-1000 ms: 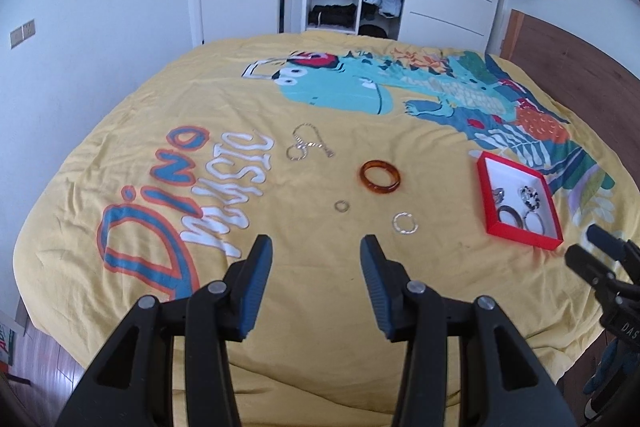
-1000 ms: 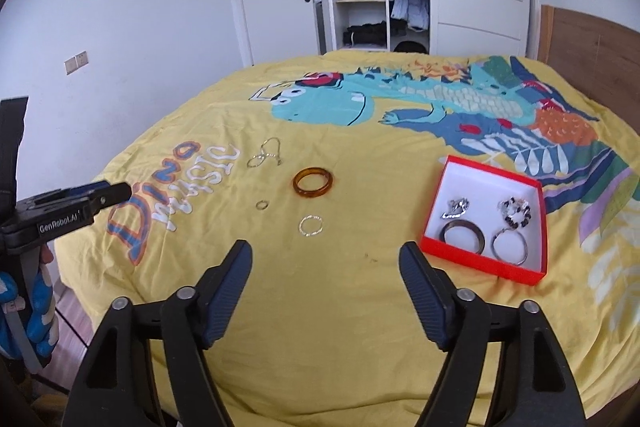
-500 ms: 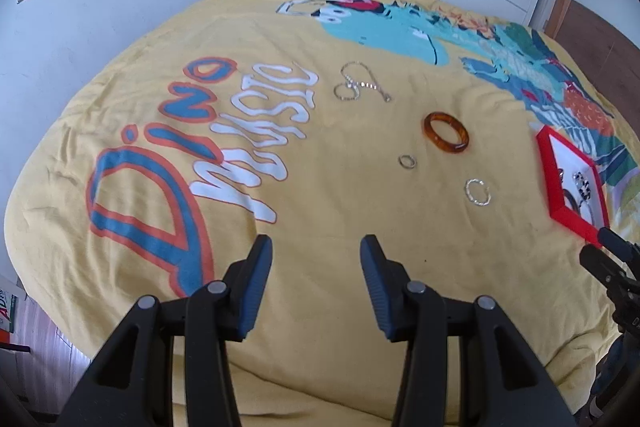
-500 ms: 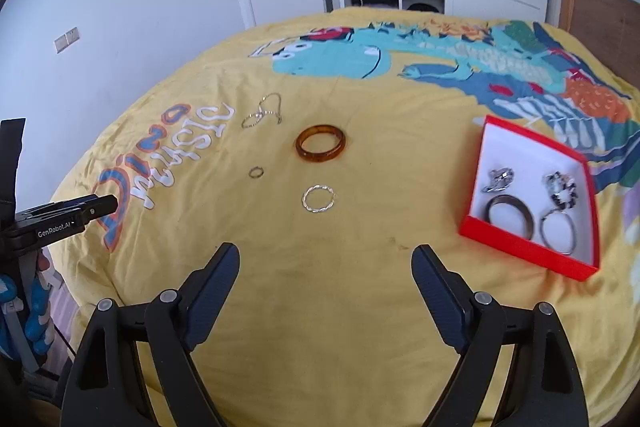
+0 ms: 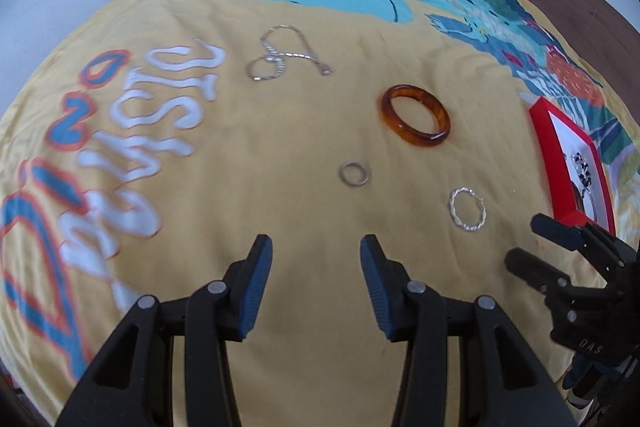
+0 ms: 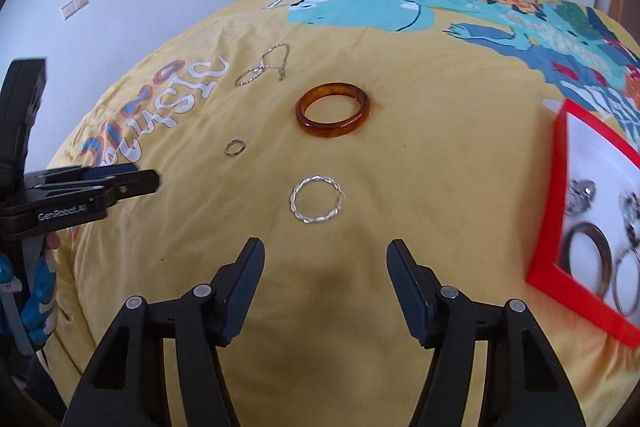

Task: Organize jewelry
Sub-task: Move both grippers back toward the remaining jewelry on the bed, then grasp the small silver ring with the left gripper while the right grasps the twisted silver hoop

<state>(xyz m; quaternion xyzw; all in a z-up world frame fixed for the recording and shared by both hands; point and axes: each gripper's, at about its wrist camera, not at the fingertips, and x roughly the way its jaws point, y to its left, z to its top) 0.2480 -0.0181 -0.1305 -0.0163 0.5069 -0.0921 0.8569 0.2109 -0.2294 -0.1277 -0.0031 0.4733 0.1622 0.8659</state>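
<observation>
**Risks on approach to the loose jewelry**

Four pieces lie loose on the yellow bedspread point(image 6: 360, 347): a twisted silver ring point(image 6: 316, 205), an amber bangle point(image 6: 333, 115), a small plain ring point(image 6: 234, 148) and a silver chain point(image 6: 264, 69). The red box point(image 6: 560, 247), at the right, already holds several pieces.

The right hand-held gripper point(image 6: 325, 277) hangs just short of the twisted silver ring. Its jaws have just been closing but stand apart, with nothing between them. The left hand-held gripper point(image 5: 316, 281) has its jaws apart and empty, aimed short of the small plain ring.

Probable faults:
- The ring is thin and lies flat on soft fabric. Jaws closing on it may pinch the cloth or skate over the wire.
- Pressing down dents the bedding, so the ring may tilt or slide.
- The two grippers work near each other and could collide.
</observation>
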